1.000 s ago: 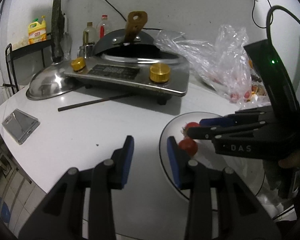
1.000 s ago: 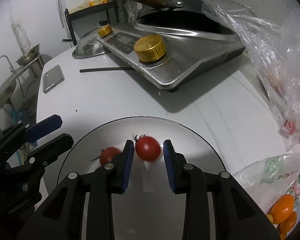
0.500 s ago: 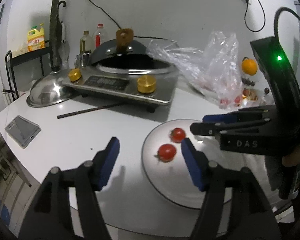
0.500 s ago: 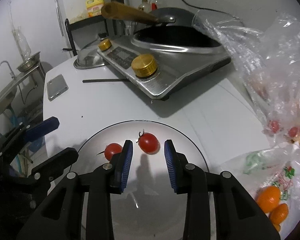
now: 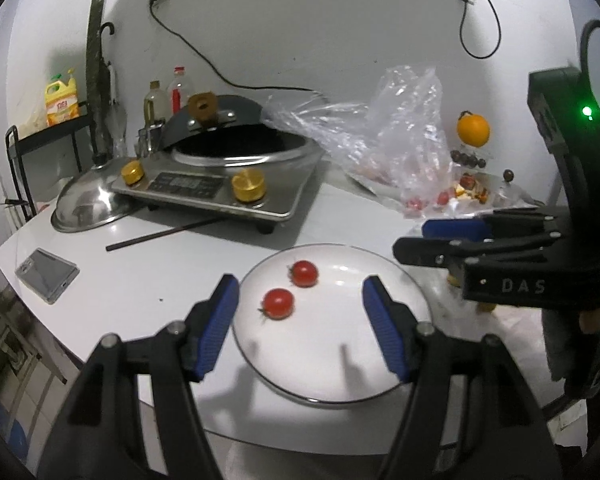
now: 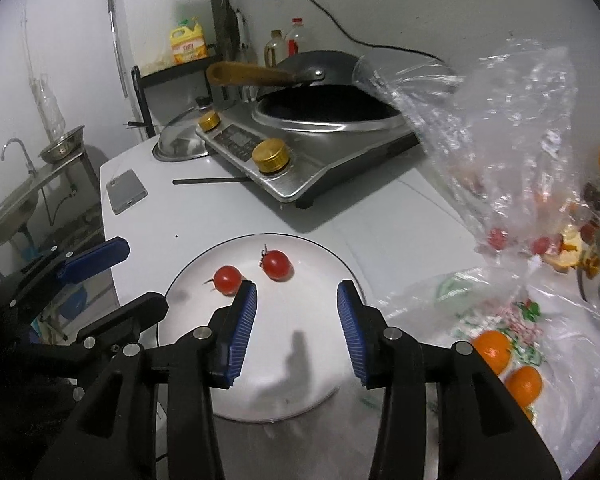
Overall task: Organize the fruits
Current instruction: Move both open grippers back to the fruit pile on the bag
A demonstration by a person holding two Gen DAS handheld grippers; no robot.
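Left wrist view, from the left edge inward: a phone [image 5: 47, 275] lies flat on the white table [image 5: 148, 276], and behind it a steel lid [image 5: 88, 208] rests dome-up beside the induction cooker [image 5: 220, 184] that carries a dark wok [image 5: 236, 148]. A thin dark stick [image 5: 160, 235] lies in front of the cooker. Nearer to me sits the white plate [image 5: 332, 368] with two cherry tomatoes on it: the nearer tomato [image 5: 278, 303] and the farther tomato [image 5: 304, 273], close together but apart, in the plate's far left part. My left gripper [image 5: 300, 328] hangs above the plate with its blue pads spread wide and nothing between them; its jaws have just been opening. Right of the plate my right gripper [image 5: 448, 240] reaches in sideways. Behind it a clear plastic bag [image 5: 380, 148] is heaped on the table with red fruit showing through, and an orange [image 5: 473, 129] stands past it.

In the right wrist view the same order holds: the left gripper [image 6: 112, 280] at the left edge, then the plate [image 6: 308, 380] with both tomatoes [image 6: 227, 279] [image 6: 277, 264] lying free. My right gripper [image 6: 296, 320] is above the plate's middle, its jaws parted and empty, having just been opening; its left pad stands just in front of one tomato. Further right, oranges [image 6: 494, 350] lie in a printed bag [image 6: 516, 320].
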